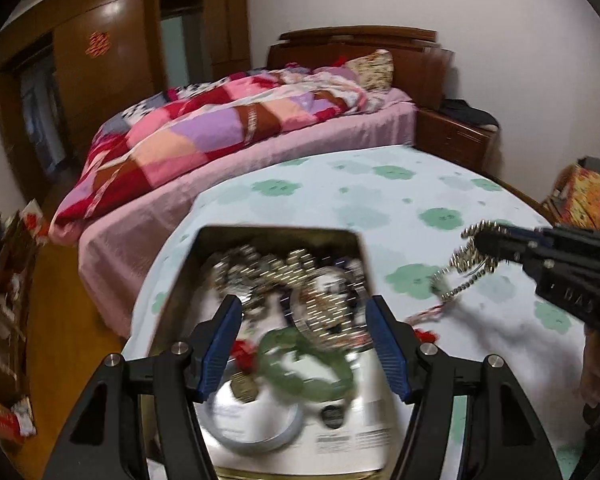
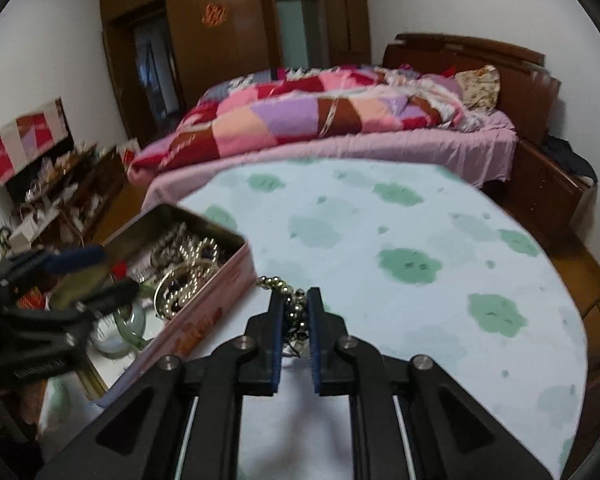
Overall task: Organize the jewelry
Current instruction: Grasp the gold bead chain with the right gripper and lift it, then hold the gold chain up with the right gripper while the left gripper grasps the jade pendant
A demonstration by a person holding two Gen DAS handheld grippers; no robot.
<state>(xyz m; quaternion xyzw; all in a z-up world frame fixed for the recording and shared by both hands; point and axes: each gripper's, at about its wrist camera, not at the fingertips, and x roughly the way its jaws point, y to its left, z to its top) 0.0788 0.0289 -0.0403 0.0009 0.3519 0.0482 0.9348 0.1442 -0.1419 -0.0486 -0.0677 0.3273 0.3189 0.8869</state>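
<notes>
An open metal tin (image 1: 342, 237) (image 2: 216, 276) full of tangled jewelry sits on the round table. Inside lie a green jade bangle (image 1: 300, 364) (image 2: 130, 326), beaded chains (image 1: 292, 268) and a silver bangle (image 1: 256, 424). My left gripper (image 1: 304, 340) is open and empty, hovering over the tin's near end. My right gripper (image 2: 296, 312) is shut on a silver beaded necklace (image 2: 290, 304) (image 1: 466, 258), held just above the cloth to the right of the tin. The necklace's loose end and a red tassel (image 1: 424, 330) trail on the cloth.
The table has a white cloth with green flowers (image 2: 408, 266) (image 1: 416, 280). A bed with a patchwork quilt (image 1: 228, 128) stands behind it, with a wooden nightstand (image 1: 456, 140) and a wardrobe (image 1: 100, 64). Cluttered shelves (image 2: 48, 196) stand at left.
</notes>
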